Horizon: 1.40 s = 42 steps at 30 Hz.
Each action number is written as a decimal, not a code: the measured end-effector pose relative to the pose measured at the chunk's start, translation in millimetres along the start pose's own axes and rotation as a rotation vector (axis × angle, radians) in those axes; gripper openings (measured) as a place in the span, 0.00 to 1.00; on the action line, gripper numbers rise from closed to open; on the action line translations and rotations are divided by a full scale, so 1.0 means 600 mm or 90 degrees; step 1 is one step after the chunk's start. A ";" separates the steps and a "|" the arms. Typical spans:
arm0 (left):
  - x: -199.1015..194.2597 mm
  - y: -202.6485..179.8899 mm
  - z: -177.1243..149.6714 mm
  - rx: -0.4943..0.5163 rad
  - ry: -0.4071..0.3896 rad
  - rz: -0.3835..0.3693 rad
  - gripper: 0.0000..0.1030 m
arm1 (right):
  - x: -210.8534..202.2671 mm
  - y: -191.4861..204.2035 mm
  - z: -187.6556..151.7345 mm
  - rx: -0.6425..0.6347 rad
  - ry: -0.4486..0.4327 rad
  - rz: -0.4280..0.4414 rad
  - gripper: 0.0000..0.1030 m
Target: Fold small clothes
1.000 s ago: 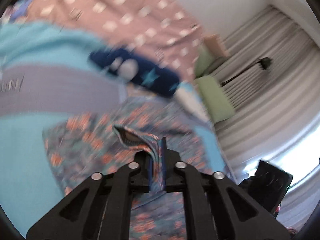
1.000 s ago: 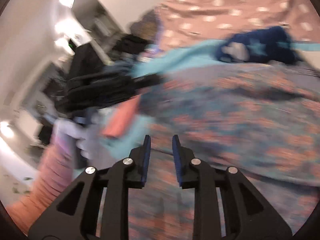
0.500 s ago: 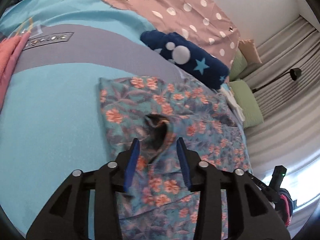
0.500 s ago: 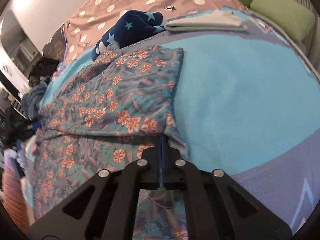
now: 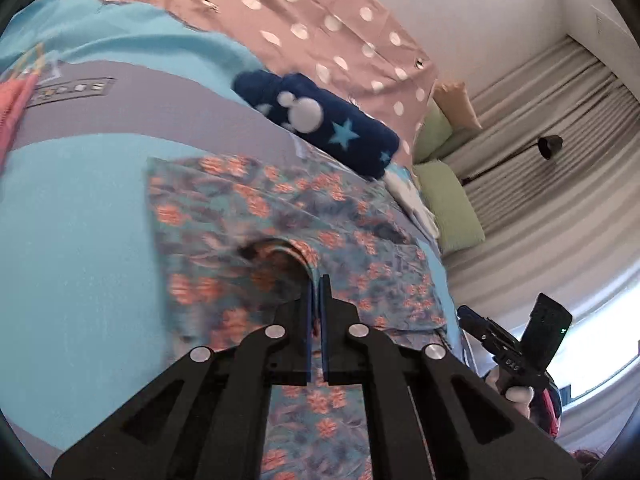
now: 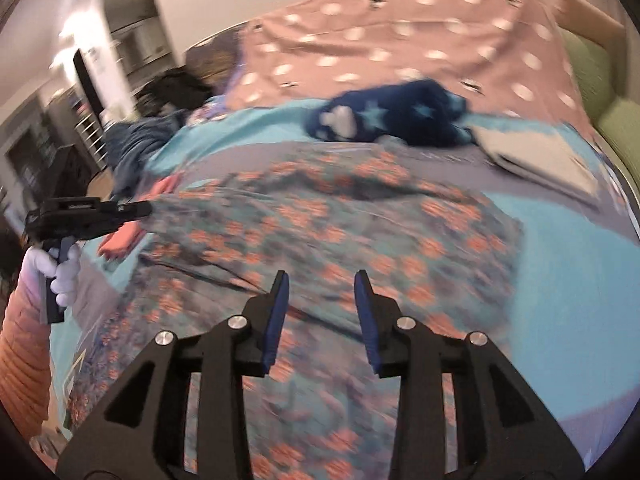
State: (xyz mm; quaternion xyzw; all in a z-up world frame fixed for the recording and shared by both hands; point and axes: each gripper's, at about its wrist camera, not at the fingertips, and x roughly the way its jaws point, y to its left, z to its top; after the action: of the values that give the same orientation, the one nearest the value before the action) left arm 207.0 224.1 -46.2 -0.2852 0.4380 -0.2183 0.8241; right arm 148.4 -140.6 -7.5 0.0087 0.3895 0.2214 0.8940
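A teal garment with orange flowers (image 5: 256,204) lies spread on the turquoise bed cover (image 5: 76,248). In the left wrist view my left gripper (image 5: 319,279) has its jaws closing on a raised fold of that floral garment, and cloth shows between the pads. In the right wrist view the right gripper (image 6: 322,277) hovers over the floral garment (image 6: 360,220), its jaws opening with nothing between them. Each view also catches the other gripper: the right one (image 5: 516,344) at the garment's right edge, the left one (image 6: 88,212) at its left edge in a white-gloved hand (image 6: 52,272).
A dark blue star-print garment (image 6: 400,120) lies beyond the floral one, with a folded pale cloth (image 6: 540,160) to its right. A salmon cloth (image 6: 124,236) sits at the left. A pink dotted blanket (image 5: 320,28) and green pillows (image 5: 448,208) line the far side.
My left gripper went from open around the raised fold to nearly shut on it. The right gripper let go of the garment's corner, opened, and swung to look across the bed.
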 end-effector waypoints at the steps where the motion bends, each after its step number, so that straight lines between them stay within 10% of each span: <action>1: 0.005 0.014 -0.002 -0.011 0.016 0.019 0.12 | 0.009 0.012 0.003 -0.012 0.004 0.007 0.38; 4: 0.025 0.066 -0.024 -0.063 0.079 0.061 0.18 | 0.041 0.037 -0.002 -0.038 0.032 0.021 0.39; 14: 0.053 0.044 0.040 -0.044 0.037 0.000 0.45 | 0.074 0.067 -0.004 -0.073 0.049 0.025 0.40; 20: 0.099 0.038 0.070 -0.042 0.074 -0.001 0.45 | 0.111 0.212 -0.001 -0.305 0.016 0.074 0.38; 26: 0.114 0.058 0.086 -0.063 0.079 -0.021 0.34 | 0.198 0.333 -0.021 -0.545 0.001 0.010 0.36; 33: 0.115 0.073 0.093 -0.064 0.072 -0.032 0.32 | 0.291 0.333 0.008 -0.510 0.054 -0.001 0.31; 35: 0.118 0.076 0.095 -0.068 0.069 -0.039 0.30 | 0.293 0.326 0.016 -0.479 0.069 0.032 0.05; 38: 0.116 0.072 0.100 -0.062 0.055 -0.046 0.02 | 0.238 0.297 0.053 -0.379 0.029 0.125 0.05; 42: 0.085 0.045 0.106 -0.022 0.003 -0.082 0.00 | 0.184 0.275 0.084 -0.314 -0.005 0.205 0.05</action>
State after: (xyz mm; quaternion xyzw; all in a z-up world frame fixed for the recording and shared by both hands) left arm 290.1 230.8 -65.8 -0.3262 0.4243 -0.2637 0.8025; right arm 185.6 60.9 -17.9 -0.1461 0.3138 0.4485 0.8241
